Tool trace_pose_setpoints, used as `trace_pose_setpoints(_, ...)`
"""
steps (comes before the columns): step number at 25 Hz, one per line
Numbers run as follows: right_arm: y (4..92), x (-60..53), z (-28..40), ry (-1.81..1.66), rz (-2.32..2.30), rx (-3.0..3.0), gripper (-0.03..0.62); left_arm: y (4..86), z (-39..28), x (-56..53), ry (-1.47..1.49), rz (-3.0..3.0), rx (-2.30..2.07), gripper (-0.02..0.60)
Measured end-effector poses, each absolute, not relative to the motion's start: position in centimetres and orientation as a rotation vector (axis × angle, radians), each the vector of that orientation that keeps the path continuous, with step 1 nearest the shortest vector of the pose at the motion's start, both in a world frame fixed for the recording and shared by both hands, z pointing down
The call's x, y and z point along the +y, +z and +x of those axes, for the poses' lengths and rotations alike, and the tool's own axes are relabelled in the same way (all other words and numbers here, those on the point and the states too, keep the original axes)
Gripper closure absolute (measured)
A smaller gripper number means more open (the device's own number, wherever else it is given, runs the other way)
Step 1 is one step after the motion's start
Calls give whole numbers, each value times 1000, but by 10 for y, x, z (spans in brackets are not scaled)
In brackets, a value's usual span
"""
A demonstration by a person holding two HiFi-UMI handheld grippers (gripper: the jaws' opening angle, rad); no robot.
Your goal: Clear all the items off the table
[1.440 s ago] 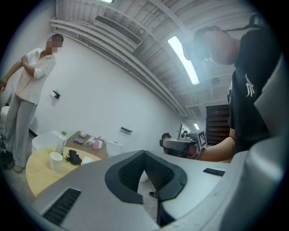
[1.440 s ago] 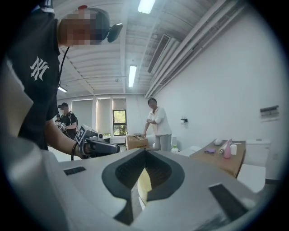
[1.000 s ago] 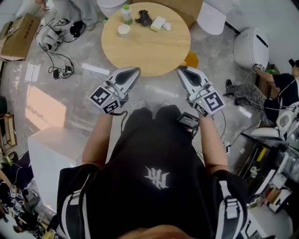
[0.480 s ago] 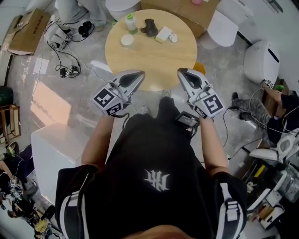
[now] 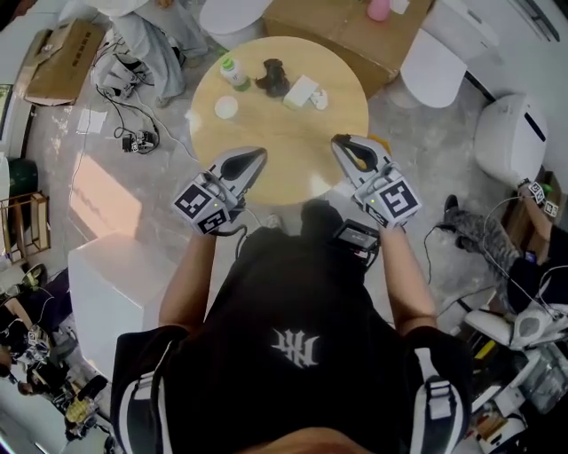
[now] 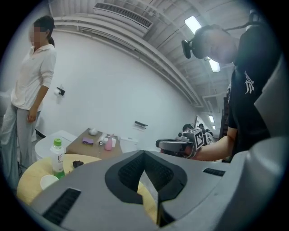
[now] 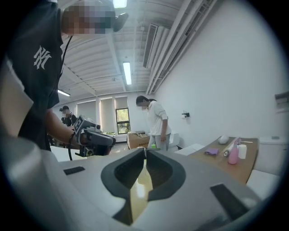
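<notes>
A round wooden table [image 5: 293, 133] carries a green-capped bottle [image 5: 232, 73], a white cup [image 5: 226, 107], a dark lumpy object [image 5: 273, 77], a white box [image 5: 302, 91] and a small white item [image 5: 319, 100], all at its far side. My left gripper [image 5: 257, 155] and right gripper [image 5: 338, 142] hover over the near edge, well short of the items. Each holds nothing. The left gripper [image 6: 144, 153] is shut. The right gripper [image 7: 145, 151] has its tips together, the jaws just starting to open. The bottle [image 6: 57, 158] also shows in the left gripper view.
A cardboard box [image 5: 337, 22] with a pink bottle [image 5: 379, 9] stands behind the table. White stools [image 5: 430, 66] flank it. A person [image 5: 142, 35] stands at the far left. Cables [image 5: 133, 133] lie on the floor, and a white cabinet [image 5: 106, 284] is at my left.
The table has come nearer in the head view. Both grippers now reach over its near edge instead of hanging in front of it.
</notes>
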State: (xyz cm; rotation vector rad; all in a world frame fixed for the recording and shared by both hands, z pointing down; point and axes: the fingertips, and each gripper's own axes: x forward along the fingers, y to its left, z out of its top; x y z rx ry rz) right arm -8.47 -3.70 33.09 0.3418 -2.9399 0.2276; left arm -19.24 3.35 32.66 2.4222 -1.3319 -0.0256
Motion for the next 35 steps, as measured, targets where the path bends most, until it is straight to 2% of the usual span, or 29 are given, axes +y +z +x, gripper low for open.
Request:
trace_pose_setpoints(7, 356, -86, -95, 241, 274, -2917, 556, 338, -193, 5, 9, 2358, -1398, 569)
trace_pose_setpoints(8, 361, -93, -98, 247, 276, -2910, 533, 341, -195, 2, 12, 2351, -1399, 569)
trace_pose_setpoints(19, 447, -142, -140, 283, 279, -2775, 500, 384, -208, -27, 58, 2348, -1282, 569)
trace_pose_setpoints(27, 504, -158, -154, 258, 297, -2706, 421, 425, -211, -40, 81, 2341, -1226, 569)
trace_pose_setpoints(32, 530, -164, -154, 216, 282, -2654, 419, 436, -210, -45, 63, 2342, -1214, 569)
trace_pose_setpoints(33, 535, -164, -155, 217, 279, -2641, 392, 438, -209, -43, 56, 2332, -1212, 569)
trace_pose_setpoints(35, 544, -164, -157, 199, 263, -2620, 379, 442, -208, -41, 43, 2318, -1208, 569)
